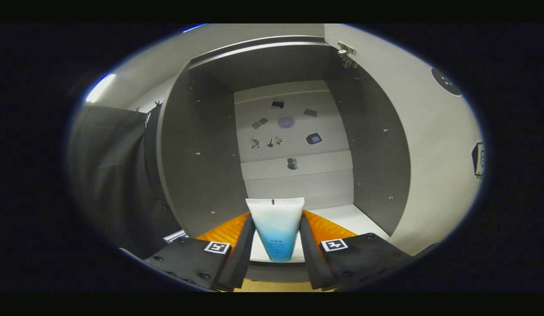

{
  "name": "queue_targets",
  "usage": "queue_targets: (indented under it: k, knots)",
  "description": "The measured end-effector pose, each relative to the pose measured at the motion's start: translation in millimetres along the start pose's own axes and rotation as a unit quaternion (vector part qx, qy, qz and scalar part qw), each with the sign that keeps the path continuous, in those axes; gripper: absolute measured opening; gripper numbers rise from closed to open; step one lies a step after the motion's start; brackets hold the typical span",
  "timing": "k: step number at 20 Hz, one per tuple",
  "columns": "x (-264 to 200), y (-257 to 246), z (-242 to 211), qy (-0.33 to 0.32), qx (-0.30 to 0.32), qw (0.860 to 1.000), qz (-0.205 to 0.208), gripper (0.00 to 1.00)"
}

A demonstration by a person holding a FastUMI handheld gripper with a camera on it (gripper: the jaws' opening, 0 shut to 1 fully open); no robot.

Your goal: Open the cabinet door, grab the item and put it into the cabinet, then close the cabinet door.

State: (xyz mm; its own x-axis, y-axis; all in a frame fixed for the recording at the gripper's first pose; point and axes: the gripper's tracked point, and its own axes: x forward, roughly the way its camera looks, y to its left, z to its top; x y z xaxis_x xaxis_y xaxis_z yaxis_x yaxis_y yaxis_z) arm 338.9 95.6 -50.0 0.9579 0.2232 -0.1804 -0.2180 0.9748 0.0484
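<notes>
A white-and-blue squeeze tube (276, 228) stands with its flat crimped end up, clamped between both fingers of my gripper (277, 226), which is shut on it. Straight ahead is the open cabinet (202, 149), with dark grey side walls and a pale back panel (294, 131) dotted with small stickers. Its white floor (342, 217) lies just beyond the fingers. The cabinet door (430, 145) is swung open to the right, with a hinge (346, 55) at its top. The tube sits at the cabinet's front opening, above the floor's front edge.
Black cloth (114, 175) hangs to the left of the cabinet. A ceiling light strip (100, 87) glows above it. A light wooden surface (276, 286) shows below the fingers. The open door carries a round dark marker (446, 82) and a square one (479, 160).
</notes>
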Motion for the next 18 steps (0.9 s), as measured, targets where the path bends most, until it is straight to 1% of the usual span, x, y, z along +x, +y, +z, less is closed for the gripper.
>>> queue_targets:
  k: [2,4,9,12,14,16,18]
  knots:
    - [23,-3,-12,0.003,-0.01,1.0,-0.009,0.61]
    - [38,-2,-28,0.019,-0.013,1.0,-0.014,0.62]
    - [63,-6,-51,0.035,-0.01,0.999,-0.022,0.62]
    - [69,-11,-63,0.042,-0.009,0.999,-0.025,0.62]
    - [70,-11,-63,0.035,-0.013,0.999,-0.024,0.62]
    - [69,-5,-64,0.035,-0.017,0.999,-0.011,0.62]
    - [68,-5,-64,0.034,-0.018,0.999,-0.007,0.7]
